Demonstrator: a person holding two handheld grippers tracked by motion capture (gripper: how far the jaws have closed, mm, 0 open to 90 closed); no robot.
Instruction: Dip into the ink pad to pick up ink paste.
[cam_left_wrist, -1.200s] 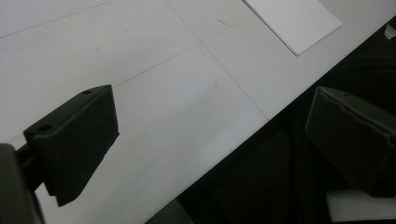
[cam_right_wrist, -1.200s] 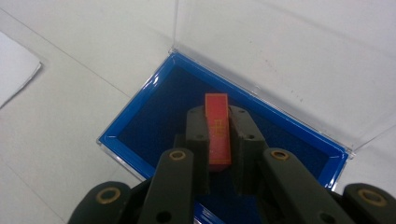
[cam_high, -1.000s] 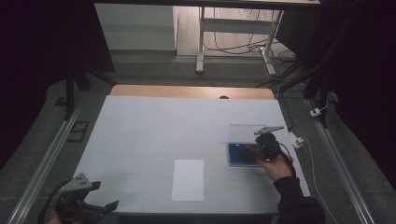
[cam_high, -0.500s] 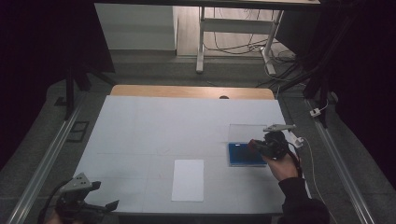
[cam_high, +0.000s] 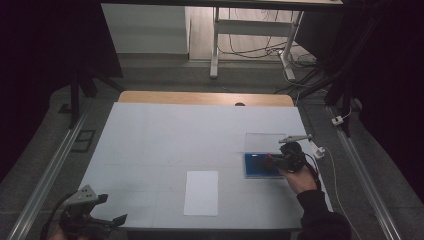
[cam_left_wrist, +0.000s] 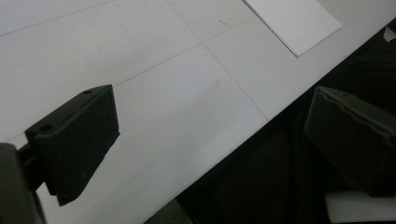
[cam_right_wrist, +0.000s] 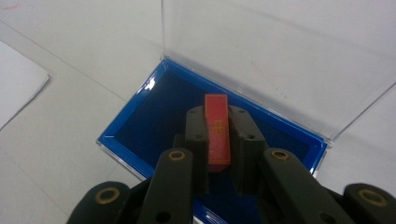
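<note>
**A:** We see a big white table from above. What lies on it?

**B:** A white sheet of paper lies flat near the front edge. Over on the right side we see a blue tray with a clear lid standing open behind it.

**A:** And the hands?

**B:** The right hand holds the right gripper just over the right end of the blue tray. We cannot tell how its jaws stand. The left gripper sits at the front left corner, well apart from the paper, with its jaws spread wide.
</note>
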